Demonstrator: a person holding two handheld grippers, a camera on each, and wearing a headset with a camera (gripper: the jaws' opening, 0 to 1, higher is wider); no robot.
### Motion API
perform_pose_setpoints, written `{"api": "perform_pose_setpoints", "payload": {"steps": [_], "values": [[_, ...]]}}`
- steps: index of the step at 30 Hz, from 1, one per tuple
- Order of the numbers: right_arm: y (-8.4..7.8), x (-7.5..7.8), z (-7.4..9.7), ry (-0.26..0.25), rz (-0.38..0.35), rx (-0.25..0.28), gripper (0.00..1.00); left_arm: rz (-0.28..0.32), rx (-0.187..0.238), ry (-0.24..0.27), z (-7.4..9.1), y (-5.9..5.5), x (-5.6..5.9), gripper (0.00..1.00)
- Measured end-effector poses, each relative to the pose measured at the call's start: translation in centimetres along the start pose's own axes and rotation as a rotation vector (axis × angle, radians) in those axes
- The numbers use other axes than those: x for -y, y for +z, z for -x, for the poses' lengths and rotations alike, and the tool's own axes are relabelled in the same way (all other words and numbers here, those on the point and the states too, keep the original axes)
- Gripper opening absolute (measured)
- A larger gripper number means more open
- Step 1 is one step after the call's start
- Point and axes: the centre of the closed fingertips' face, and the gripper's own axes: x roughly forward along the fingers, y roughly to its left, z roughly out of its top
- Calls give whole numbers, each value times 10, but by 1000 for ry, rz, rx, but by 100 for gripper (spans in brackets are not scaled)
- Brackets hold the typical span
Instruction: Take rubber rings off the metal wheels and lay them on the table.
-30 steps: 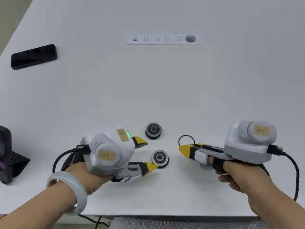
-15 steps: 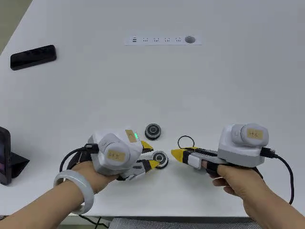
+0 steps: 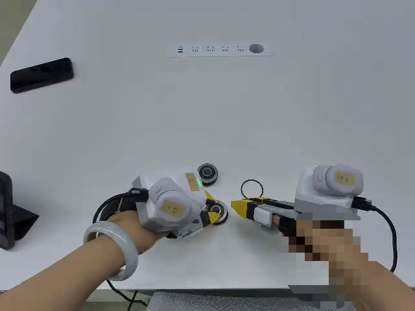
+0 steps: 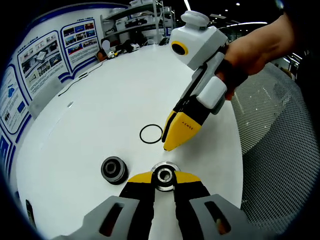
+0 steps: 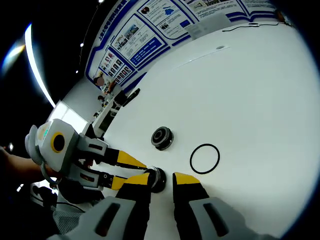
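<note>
A large white table (image 3: 130,116) is seen under bright, even light, and its surface is plain and matt. A white power strip (image 3: 218,49) is laid near its far edge, and a black phone (image 3: 41,74) is placed at the far left. Beyond the table's far left corner a strip of greyish floor (image 3: 10,16) is shown. In the left gripper view a wall is covered with blue-framed posters (image 4: 75,42), and shelving (image 4: 145,12) is set behind the table. A grey mesh surface (image 4: 280,150) is seen beside the table edge. In the right gripper view a long ceiling lamp (image 5: 37,70) is lit.
</note>
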Motion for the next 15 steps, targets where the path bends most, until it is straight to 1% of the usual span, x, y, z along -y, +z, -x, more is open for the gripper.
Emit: {"api": "perform_pose_setpoints", "payload": {"steps": [2, 3, 9, 13, 15], "values": [[0, 0, 0, 2, -2, 2, 18, -3, -8, -4, -1, -1, 0, 15], [0, -1, 0, 3, -2, 2, 18, -4, -4, -6, -1, 0, 0, 14], [-2, -1, -2, 6, -8, 0, 18, -9, -12, -15, -1, 0, 1, 13], [-3, -1, -3, 19, -35, 6, 18, -17, -16, -27, -2, 0, 3, 11], [-3, -2, -4, 24, -45, 6, 18, -13, -15, -22, -2, 0, 1, 12]]}}
